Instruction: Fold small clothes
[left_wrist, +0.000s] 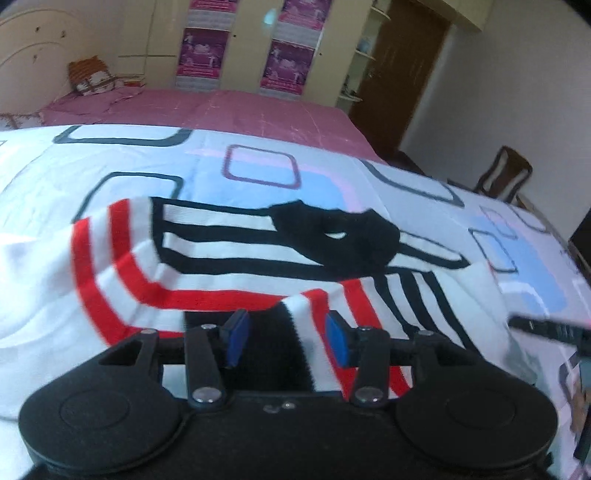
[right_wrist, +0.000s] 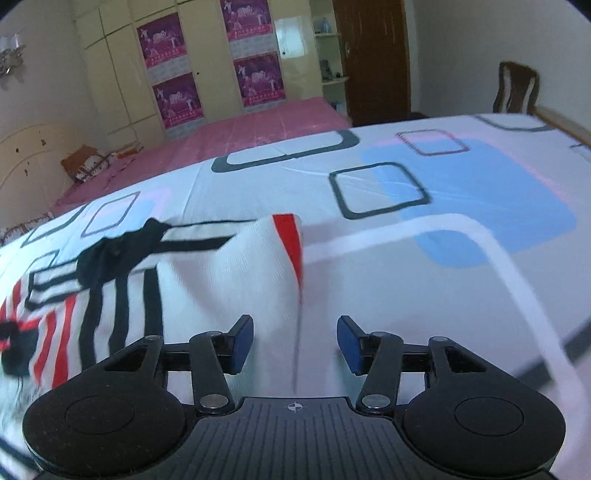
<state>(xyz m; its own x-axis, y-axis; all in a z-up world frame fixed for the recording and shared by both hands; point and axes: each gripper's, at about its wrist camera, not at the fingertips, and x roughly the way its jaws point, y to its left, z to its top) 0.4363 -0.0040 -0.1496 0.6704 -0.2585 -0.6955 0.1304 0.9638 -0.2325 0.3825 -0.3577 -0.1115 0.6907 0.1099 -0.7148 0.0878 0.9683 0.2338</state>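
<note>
Both hand-held grippers are hovering released over the striped garment on the bed.

Your left hand-held gripper (left_wrist: 288, 338) is standing with its blue pads (left_wrist: 338, 341) parted, the red, white and black striped garment (left_wrist: 229, 254) lying right under and between them, though the pads are not pressing on it. Your right hand-held gripper (right_wrist: 295, 343) is also standing released, its jaws apart with nothing clamped, the garment's white edge with a red band (right_wrist: 288, 240) lying just ahead and to its left. That garment is sprawling partly folded on the white bedsheet (right_wrist: 461, 258) printed with blue and grey squares, a black patch (left_wrist: 332, 236) showing near its middle. Beyond it a pink cover (left_wrist: 221, 107) is stretching toward the wardrobe (right_wrist: 110, 74).
</note>
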